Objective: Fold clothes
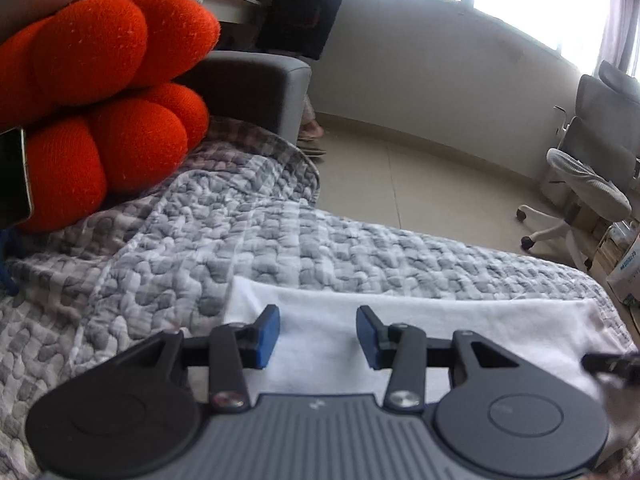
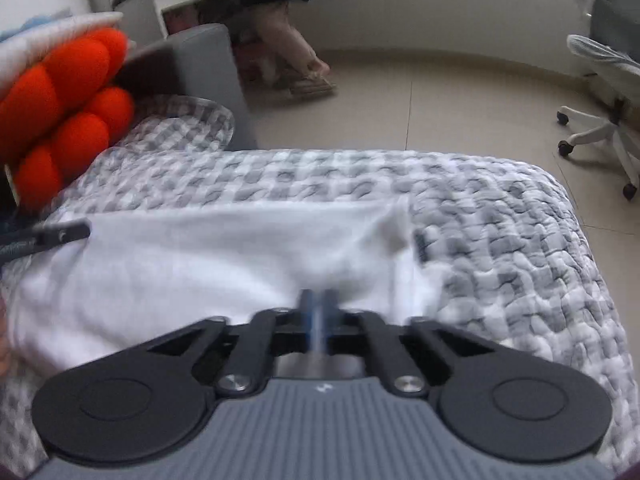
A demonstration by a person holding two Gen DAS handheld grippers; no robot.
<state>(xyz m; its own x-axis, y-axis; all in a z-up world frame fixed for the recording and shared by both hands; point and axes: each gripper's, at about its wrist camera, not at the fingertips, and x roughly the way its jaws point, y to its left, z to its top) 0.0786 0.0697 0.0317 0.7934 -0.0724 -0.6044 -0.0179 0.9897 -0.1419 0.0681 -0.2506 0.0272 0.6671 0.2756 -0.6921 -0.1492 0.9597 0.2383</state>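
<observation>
Lying flat on the grey checked quilt (image 2: 500, 216) of a bed is a white cloth (image 2: 200, 264). Left claw (image 1: 318, 336) hovers over the cloth's near edge, blue pads spread with nothing between them. Right claw (image 2: 319, 312) is pressed together at the cloth's edge; a pinch cannot be confirmed through blur. Orange cushion (image 1: 104, 92) sits beside.

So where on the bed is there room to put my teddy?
Free quilt lies right of the white cloth, out to the bed's edge, and between the cloth and the orange cushion. The cloth's patch is crowded: both claws work there.
</observation>
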